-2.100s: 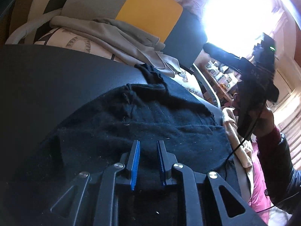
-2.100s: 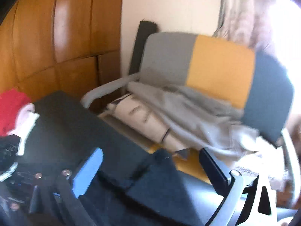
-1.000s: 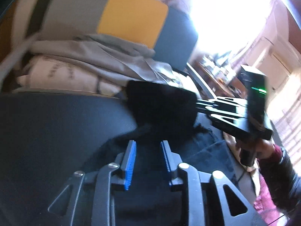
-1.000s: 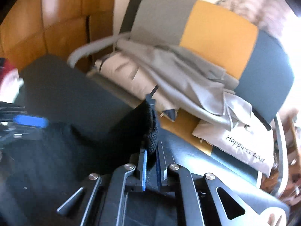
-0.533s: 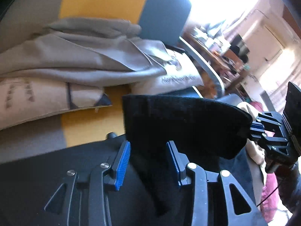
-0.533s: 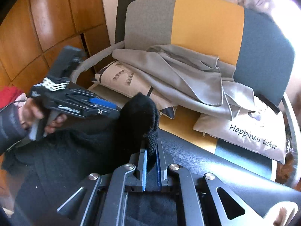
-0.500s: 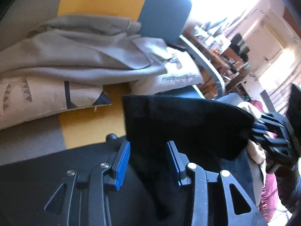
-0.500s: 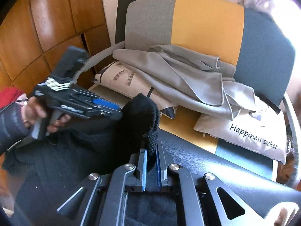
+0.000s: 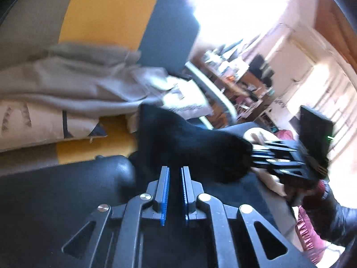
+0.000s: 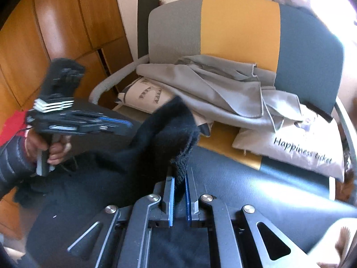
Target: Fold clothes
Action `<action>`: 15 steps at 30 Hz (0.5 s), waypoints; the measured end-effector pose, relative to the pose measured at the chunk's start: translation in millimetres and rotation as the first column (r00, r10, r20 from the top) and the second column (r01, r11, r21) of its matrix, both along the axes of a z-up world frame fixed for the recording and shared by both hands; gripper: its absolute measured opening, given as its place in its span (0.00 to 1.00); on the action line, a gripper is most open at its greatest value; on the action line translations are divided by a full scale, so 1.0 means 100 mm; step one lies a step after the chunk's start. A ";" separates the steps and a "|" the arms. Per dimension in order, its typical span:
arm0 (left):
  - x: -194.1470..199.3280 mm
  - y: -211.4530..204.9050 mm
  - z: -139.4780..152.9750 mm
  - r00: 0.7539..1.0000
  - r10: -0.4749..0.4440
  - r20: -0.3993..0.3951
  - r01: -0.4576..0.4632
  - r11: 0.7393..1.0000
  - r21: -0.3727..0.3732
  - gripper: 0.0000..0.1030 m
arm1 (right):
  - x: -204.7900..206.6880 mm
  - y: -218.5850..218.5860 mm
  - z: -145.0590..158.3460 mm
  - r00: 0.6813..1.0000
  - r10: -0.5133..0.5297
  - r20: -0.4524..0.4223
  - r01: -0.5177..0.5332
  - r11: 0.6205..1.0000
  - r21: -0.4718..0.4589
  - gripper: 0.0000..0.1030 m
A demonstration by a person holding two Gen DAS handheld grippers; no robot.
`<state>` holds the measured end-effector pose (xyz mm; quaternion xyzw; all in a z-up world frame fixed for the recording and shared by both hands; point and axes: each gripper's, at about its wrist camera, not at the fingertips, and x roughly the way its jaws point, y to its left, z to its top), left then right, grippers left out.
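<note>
Right claw (image 10: 178, 187) clamped on a knit edge of the black garment (image 10: 165, 129), lifted above the dark desk (image 10: 256, 185). Left claw (image 9: 174, 174) closing, nearly together, black fabric between the pads (image 9: 165, 189); whether they pinch it, can't tell. Chair (image 10: 241, 22) with grey clothes behind.

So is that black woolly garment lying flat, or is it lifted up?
Partly lifted. The right tool pinches one edge of the black garment and holds it up, while the rest trails down onto the dark surface.
</note>
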<state>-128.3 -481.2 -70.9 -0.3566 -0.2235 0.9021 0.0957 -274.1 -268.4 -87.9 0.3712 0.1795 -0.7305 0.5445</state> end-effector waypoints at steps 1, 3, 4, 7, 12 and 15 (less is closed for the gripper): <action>0.16 0.11 0.08 1.000 -0.006 -0.023 0.006 1.000 -0.008 0.08 | 0.08 0.10 0.00 1.000 -0.003 0.011 0.003 1.000 -0.005 0.08; 0.41 0.32 0.16 0.999 -0.020 -0.043 0.018 0.998 -0.057 0.08 | 0.23 0.25 0.01 1.000 -0.005 0.027 0.006 1.000 -0.009 0.08; 0.52 0.44 0.16 0.998 -0.030 -0.046 0.027 0.997 -0.077 0.08 | 0.29 0.32 0.00 1.000 -0.007 0.029 0.007 1.000 -0.007 0.08; 0.80 0.70 0.07 0.998 -0.050 -0.027 0.048 0.996 -0.075 0.08 | 0.49 0.50 -0.08 0.999 -0.003 0.053 0.003 1.000 -0.001 0.08; 1.05 0.60 -0.24 0.997 0.045 0.061 -0.048 0.997 0.060 0.22 | 0.65 0.75 -0.36 0.994 -0.035 0.099 0.031 0.998 0.048 0.10; 0.98 0.22 -0.30 0.980 0.159 0.119 -0.180 0.965 0.189 0.32 | 0.67 0.89 -0.49 0.986 -0.072 0.153 0.066 0.997 0.046 0.13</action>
